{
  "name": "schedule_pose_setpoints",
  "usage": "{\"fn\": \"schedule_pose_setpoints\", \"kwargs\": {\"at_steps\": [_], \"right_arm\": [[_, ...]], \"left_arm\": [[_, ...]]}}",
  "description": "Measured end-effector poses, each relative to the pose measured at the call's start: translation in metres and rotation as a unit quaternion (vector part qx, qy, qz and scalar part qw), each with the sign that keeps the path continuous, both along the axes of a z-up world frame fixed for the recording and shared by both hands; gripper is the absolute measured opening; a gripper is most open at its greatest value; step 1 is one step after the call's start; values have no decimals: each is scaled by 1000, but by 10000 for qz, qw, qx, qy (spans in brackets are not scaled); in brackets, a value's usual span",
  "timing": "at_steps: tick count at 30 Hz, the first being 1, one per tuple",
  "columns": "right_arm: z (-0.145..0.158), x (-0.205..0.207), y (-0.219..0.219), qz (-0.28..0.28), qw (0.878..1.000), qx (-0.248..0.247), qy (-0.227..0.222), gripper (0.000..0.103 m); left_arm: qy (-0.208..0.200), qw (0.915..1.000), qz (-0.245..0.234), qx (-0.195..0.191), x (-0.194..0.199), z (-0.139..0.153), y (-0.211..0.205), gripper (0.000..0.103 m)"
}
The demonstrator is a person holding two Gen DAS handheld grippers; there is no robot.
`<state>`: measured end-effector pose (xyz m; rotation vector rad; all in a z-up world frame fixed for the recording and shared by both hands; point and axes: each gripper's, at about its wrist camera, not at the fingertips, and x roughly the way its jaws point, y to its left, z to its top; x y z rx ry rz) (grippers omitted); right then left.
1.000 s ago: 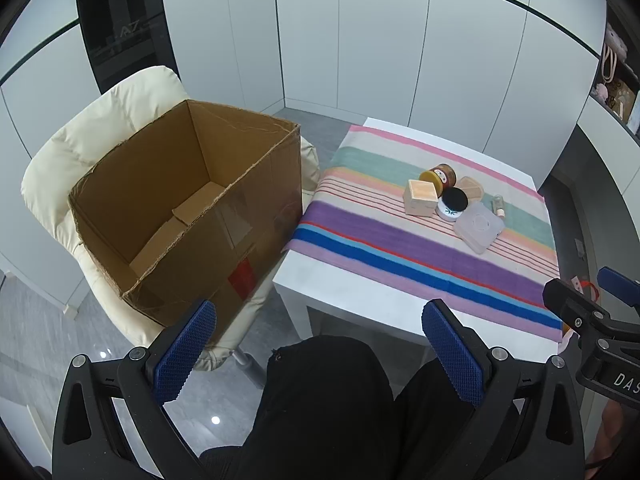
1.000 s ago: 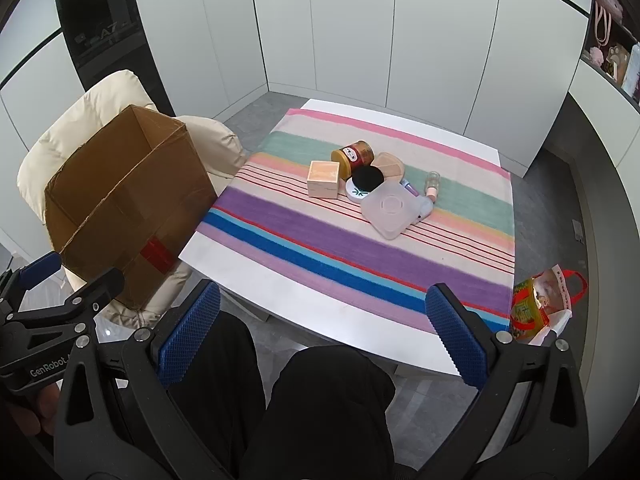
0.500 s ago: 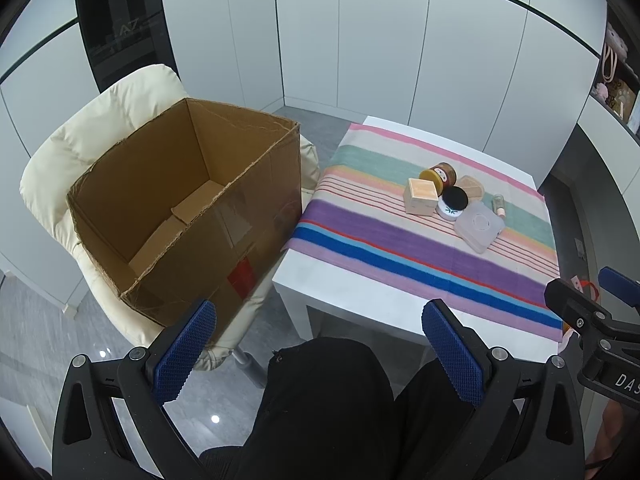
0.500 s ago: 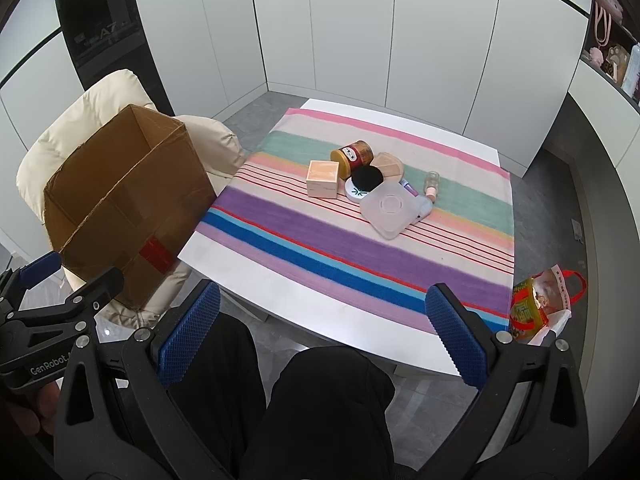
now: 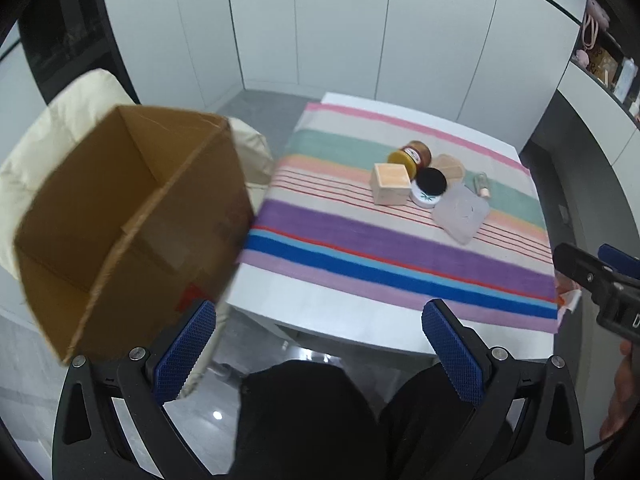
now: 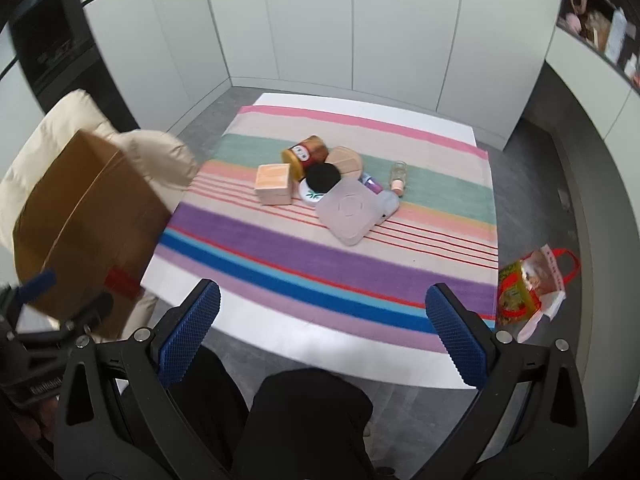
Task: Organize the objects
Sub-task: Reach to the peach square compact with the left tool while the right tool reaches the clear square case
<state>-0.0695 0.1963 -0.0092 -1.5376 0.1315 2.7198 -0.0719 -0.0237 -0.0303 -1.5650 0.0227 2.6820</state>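
Observation:
A cluster of small items lies mid-cloth on the striped table (image 6: 280,344): a peach cube box (image 6: 273,183), a brown jar on its side (image 6: 306,152), a black-lidded round tin (image 6: 319,184), a tan compact (image 6: 344,162), a translucent square lid (image 6: 349,212) and a small bottle (image 6: 398,178). The same cube box (image 5: 391,183) and lid (image 5: 461,213) show in the left wrist view. An open cardboard box (image 5: 128,216) rests on a cream chair (image 5: 60,128) left of the table. My left gripper (image 5: 316,356) and right gripper (image 6: 322,334) are both open, empty, above the person's lap, short of the table's near edge.
A red and yellow bag (image 6: 530,286) sits on the floor right of the table. White cabinet doors (image 6: 360,20) line the back wall. Shelves with small items (image 6: 600,28) are at the upper right. The person's dark-clothed legs (image 6: 304,424) fill the bottom of both views.
Both grippers have moved forward toward the table and tilted, so the table and items look nearer. The cardboard box now appears blurred and tilted in view. Nothing was grasped.

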Motion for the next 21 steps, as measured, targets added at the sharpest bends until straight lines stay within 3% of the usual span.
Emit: {"fn": "schedule_pose_setpoints", "kwargs": {"at_steps": [7,13,21], "right_arm": [[-16,-34,24,-246,9996,10,-141,103],[-44,-62,24,-95,9992,61,-376,103],[-79,-89,32,-138,9988,87,-465,103]], "left_arm": [[175,9992,-238,-266,-36,-10,27,103],[73,9988,-302,-366,-62,-31,38,103],[-111,9993,-271,-249,-95,-54,48,103]]}}
